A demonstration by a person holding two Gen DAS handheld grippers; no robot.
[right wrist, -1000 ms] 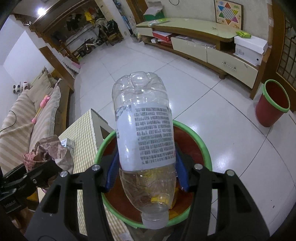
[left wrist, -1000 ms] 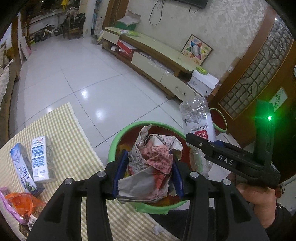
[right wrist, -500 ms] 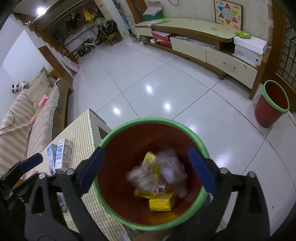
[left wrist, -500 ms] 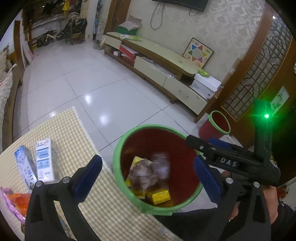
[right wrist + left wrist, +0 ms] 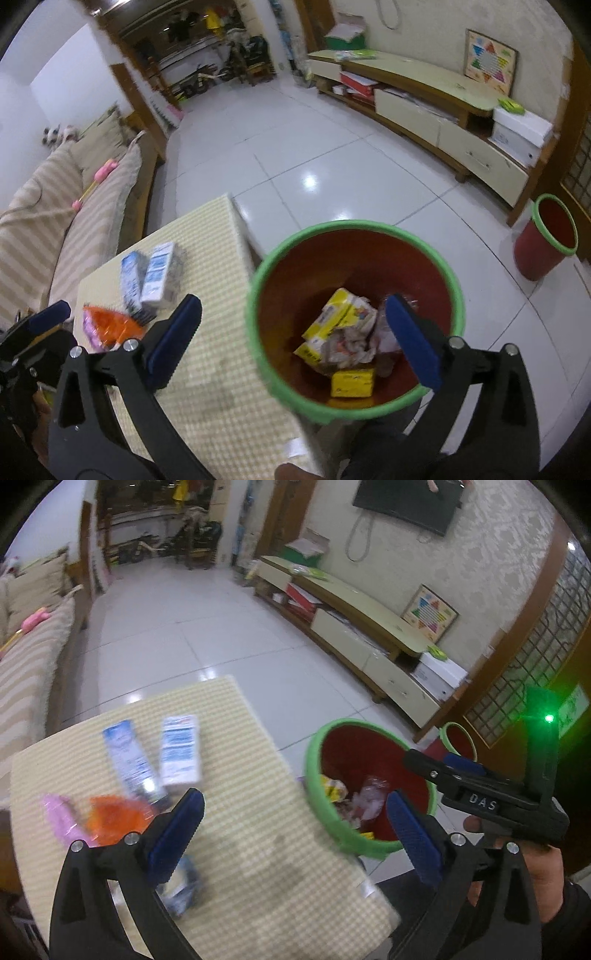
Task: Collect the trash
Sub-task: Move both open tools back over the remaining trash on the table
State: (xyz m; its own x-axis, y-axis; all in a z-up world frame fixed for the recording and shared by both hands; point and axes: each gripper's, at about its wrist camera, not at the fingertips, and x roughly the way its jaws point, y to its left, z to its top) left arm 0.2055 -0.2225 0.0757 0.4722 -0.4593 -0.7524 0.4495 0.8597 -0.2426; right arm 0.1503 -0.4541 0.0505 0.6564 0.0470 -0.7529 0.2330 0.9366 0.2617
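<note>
A red bin with a green rim stands by the table's right edge; crumpled paper, a clear bottle and yellow boxes lie inside. My left gripper is open and empty over the checked table. My right gripper is open and empty above the bin's near rim. On the table lie two blue-white cartons, an orange bag, a pink wrapper and a small blue-white wrapper.
A second red bin stands on the tiled floor by the wooden door. A long TV cabinet runs along the far wall. A striped sofa lies left of the table.
Both grippers opened and dropped the crumpled paper and the bottle into the bin. Both have since swung left toward the table.
</note>
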